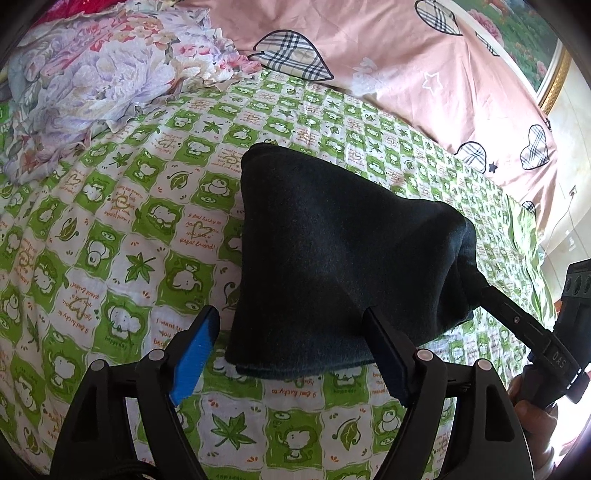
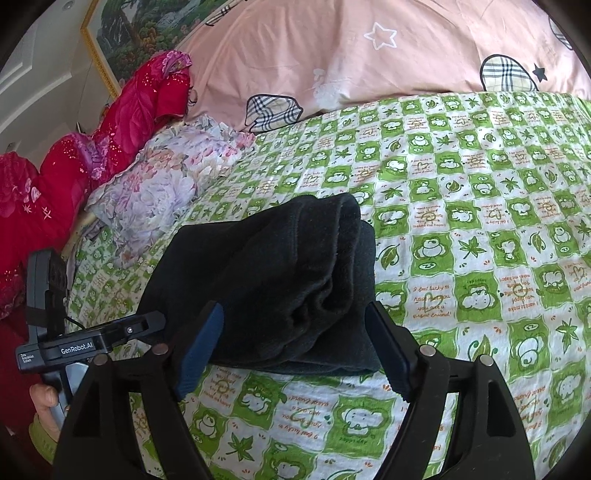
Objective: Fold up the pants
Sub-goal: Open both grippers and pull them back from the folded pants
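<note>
The dark pants (image 1: 332, 251) lie folded into a thick compact bundle on the green-and-white patterned bed sheet (image 1: 122, 229). My left gripper (image 1: 291, 321) is open, its blue-padded fingers spread at the bundle's near edge, holding nothing. In the right wrist view the folded pants (image 2: 273, 280) show stacked layers, and my right gripper (image 2: 295, 317) is open with its fingers on either side of the near edge. The right gripper's body (image 1: 535, 332) shows at the bundle's right side in the left wrist view; the left gripper's body (image 2: 88, 343) shows at the left in the right wrist view.
A pink quilt (image 1: 406, 66) with plaid hearts lies along the far side of the bed. A floral purple bedding heap (image 1: 92, 81) sits at the far left. Red bedding (image 2: 92, 155) lies beyond it. A framed painting (image 2: 122, 33) hangs on the wall.
</note>
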The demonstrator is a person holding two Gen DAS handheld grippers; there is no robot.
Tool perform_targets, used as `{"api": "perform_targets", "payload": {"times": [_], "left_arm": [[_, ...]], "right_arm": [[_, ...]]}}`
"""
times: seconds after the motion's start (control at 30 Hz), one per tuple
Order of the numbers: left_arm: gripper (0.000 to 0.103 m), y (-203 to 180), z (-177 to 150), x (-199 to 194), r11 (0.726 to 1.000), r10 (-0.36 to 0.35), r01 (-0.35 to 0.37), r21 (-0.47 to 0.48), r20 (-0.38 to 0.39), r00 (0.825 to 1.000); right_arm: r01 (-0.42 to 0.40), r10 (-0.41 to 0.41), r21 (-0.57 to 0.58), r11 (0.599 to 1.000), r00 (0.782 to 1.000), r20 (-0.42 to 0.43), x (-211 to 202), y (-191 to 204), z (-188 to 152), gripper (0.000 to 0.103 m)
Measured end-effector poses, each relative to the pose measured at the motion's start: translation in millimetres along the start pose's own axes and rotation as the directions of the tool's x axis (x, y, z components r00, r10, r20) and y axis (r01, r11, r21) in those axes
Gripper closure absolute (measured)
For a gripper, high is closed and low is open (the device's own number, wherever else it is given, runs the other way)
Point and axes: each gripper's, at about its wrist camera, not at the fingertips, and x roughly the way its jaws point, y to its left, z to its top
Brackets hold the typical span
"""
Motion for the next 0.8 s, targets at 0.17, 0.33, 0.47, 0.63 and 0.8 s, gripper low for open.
{"api": "perform_targets", "payload": {"times": [0.17, 0.33, 0.47, 0.63, 0.8], "left_arm": [[0.023, 0.8, -3.9, -5.8, 1.000, 0.013, -0.013, 0.010, 0.010, 1.000], [0.022, -2.0, -11.0, -15.5, 0.999, 0.036, -0.037, 0.033, 0.031, 0.999], [0.022, -6.1, -17.2, -21.6, 0.997, 0.052, -0.054, 0.051, 0.042, 0.998], [0.022, -15.2, -25.1, -31.7, 0.994, 0.071, -0.076, 0.077, 0.065, 0.995], [0.020, -29.3, -36.3, -47.7, 0.986, 0.109, -0.124, 0.114, 0.132, 0.985]], "right_arm": [[0.012, -0.012, -0.023, 1.000, 1.000, 0.003, -3.6, 6.5, -3.3, 0.021], [0.021, -0.021, -0.057, 0.998, 1.000, 0.003, -9.1, 13.4, -10.7, 0.016], [0.015, -0.015, -0.085, 0.996, 1.000, -0.002, -12.4, 18.9, -17.7, 0.013], [0.019, -0.019, -0.126, 0.992, 1.000, 0.006, -17.4, 26.2, -24.4, 0.008], [0.018, -0.011, -0.165, 0.986, 0.999, 0.041, -25.9, 33.5, -30.4, 0.003]]}}
